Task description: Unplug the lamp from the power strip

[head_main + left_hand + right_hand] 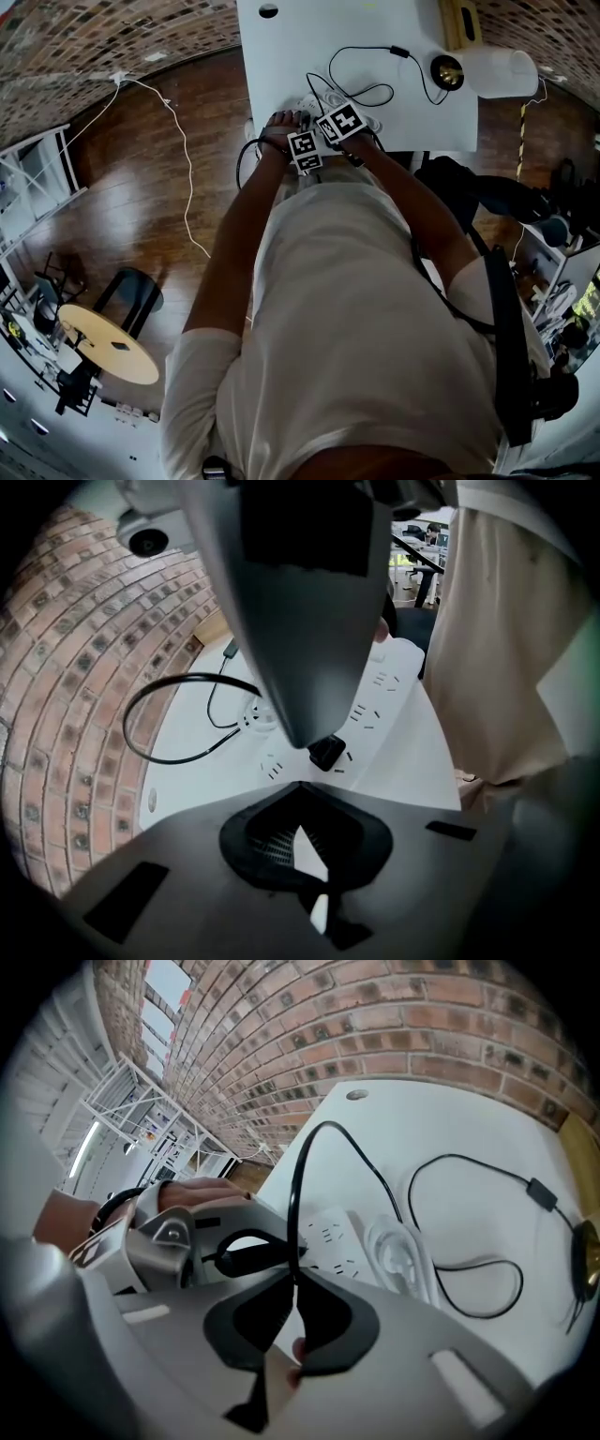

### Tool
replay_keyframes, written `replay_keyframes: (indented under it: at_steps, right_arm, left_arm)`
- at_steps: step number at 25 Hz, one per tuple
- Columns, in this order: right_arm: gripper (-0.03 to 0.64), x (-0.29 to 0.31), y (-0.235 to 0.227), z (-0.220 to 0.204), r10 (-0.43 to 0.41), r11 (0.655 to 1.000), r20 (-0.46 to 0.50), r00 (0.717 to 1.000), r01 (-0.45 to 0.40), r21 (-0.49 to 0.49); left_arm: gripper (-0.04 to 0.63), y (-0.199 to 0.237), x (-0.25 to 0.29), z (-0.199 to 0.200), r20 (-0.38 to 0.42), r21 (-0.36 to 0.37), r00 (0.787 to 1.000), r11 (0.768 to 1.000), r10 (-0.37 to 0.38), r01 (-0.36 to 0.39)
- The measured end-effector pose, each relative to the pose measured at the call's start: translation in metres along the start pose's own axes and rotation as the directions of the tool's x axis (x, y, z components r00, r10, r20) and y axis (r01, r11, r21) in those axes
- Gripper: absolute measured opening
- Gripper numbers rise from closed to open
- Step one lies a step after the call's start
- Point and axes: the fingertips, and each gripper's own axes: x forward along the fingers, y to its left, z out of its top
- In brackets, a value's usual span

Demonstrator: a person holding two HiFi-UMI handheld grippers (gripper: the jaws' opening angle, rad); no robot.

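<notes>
The white power strip (384, 691) lies on the white table (281, 56), near its front edge. A black plug (327, 752) sits right at the tip of my right gripper (292, 1283), just over the strip's sockets. I cannot tell whether the plug is seated. The right gripper is shut on the lamp's black cable (302, 1176), which arcs up from its jaws. That cable loops across the table to the lamp (497, 70), which has a white shade and a brass base (447, 71). My left gripper (300, 787) is shut beside the right one, with nothing seen between its jaws.
The strip's own white cord (398, 1255) lies coiled beside it. An inline switch (537, 1190) sits on the lamp cable. A brick wall backs the table. On the wooden floor are a white cable (183, 159), a round table (108, 342) and shelves (37, 178); dark bags (487, 197) lie at right.
</notes>
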Motion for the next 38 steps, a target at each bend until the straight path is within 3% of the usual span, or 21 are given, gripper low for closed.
replay_keyframes:
  at_steps: [10, 16, 22, 38]
  right_arm:
    - [0.014, 0.001, -0.001, 0.000, 0.015, 1.000, -0.064, 0.998, -0.016, -0.022]
    - [0.012, -0.003, -0.001, -0.007, 0.020, 0.999, -0.002, 1.000, -0.019, 0.041]
    - [0.014, -0.003, -0.002, 0.000, 0.019, 0.999, -0.049, 0.999, -0.021, -0.038]
    - [0.014, -0.004, -0.004, 0.002, 0.063, 0.997, -0.035, 0.997, -0.062, 0.040]
  left_arm:
    - [-0.018, -0.001, 0.000, 0.001, -0.017, 0.047, 1.000, 0.999, 0.018, -0.018]
    - [-0.018, -0.003, 0.001, 0.002, -0.019, 0.034, 1.000, 0.999, 0.008, -0.008]
    - [-0.018, -0.001, 0.001, 0.001, -0.017, 0.035, 1.000, 0.999, 0.008, -0.008]
    - [-0.018, 0.000, 0.000, 0.002, -0.022, 0.053, 1.000, 0.998, 0.014, -0.013]
